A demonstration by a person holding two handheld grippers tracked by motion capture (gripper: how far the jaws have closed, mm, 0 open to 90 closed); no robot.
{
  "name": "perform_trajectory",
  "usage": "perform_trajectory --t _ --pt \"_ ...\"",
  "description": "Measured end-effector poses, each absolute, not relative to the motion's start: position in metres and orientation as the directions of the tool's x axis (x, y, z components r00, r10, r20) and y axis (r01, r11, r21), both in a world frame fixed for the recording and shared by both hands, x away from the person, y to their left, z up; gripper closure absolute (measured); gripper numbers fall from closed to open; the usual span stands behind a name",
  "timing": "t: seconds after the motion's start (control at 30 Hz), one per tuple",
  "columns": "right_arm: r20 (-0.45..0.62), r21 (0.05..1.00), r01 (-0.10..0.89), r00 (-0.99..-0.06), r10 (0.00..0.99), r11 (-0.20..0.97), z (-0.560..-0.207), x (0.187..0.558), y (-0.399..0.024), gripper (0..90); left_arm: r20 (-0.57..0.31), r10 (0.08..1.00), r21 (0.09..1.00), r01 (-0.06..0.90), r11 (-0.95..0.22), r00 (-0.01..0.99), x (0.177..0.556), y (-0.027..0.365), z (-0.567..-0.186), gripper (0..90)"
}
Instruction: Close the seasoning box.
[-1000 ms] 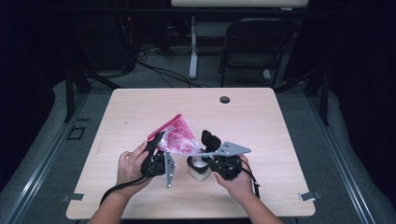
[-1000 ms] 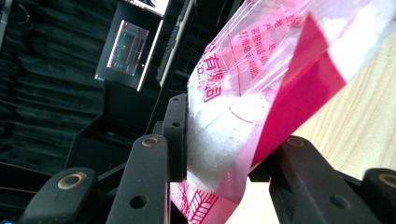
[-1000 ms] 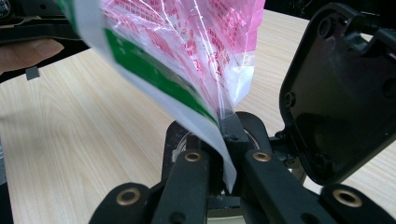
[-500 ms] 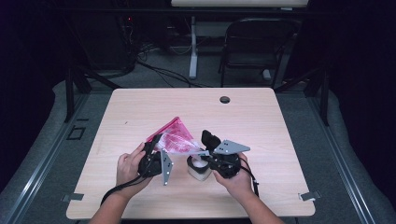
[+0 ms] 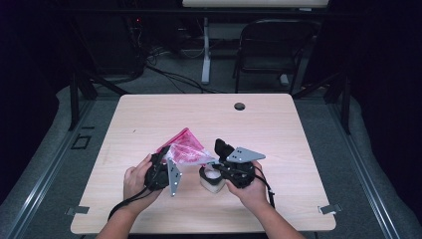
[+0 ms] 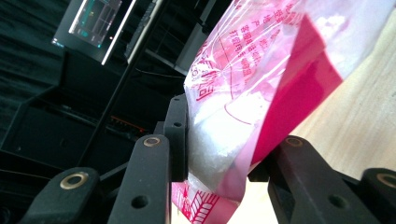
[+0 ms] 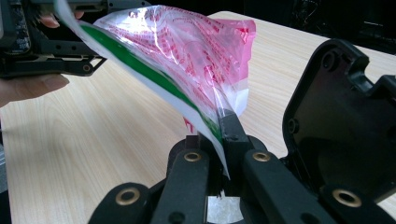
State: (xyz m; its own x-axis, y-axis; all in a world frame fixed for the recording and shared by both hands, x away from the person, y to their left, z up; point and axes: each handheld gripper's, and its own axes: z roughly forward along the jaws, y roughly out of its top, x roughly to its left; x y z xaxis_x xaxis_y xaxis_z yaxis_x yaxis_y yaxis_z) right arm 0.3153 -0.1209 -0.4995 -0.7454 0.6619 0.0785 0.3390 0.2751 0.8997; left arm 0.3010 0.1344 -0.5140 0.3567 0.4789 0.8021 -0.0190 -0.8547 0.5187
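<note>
Here, reading from the left side of the desk to the right:

Left hand: it is wrapping around the black body of the left tool [image 5: 164, 167] near the front left of the desk [image 5: 298, 129], with a cable trailing back over the front edge.

Left tool: its jaws are pinching the pink plastic bag [image 5: 184, 149]; in the left gripper view the bag [image 6: 261, 84] is sitting between the two black jaws, which are pressing its lower part from both sides, part-way closed around the bulk.

Pink plastic bag: it is hanging above the desk between the two tools, just left of the middle, and is sloping up and away from the person in the high view. It is see-through with pink print and a solid pink panel, and something white and grainy is showing inside it in the left gripper view.

White container: a small round white container [image 5: 211, 179] is standing on the desk just beside the right tool, under the bag's right end.

Right tool: its jaws are pressing together on the thin edge of the bag [image 7: 187, 60], right at the fingertips [image 7: 224, 140], where a green stripe is running along the film. A grey three-cornered plate is sitting on top.

Right hand: it is gripping the right tool [image 5: 219, 164] from below and behind.

Desk hole: a small dark round opening [image 5: 239, 106] is sitting far back, well apart from everything.
</note>
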Motion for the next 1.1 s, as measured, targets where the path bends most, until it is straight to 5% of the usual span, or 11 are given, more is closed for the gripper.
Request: perform_trajectory --t 1.1 --pt "0.083 0.904 0.334 -0.75 0.656 0.267 -0.498 0.321 -0.117 89.6 0.663 0.556 0.602 0.085 -0.794 0.501 0.308 0.141 -0.528 69.1"
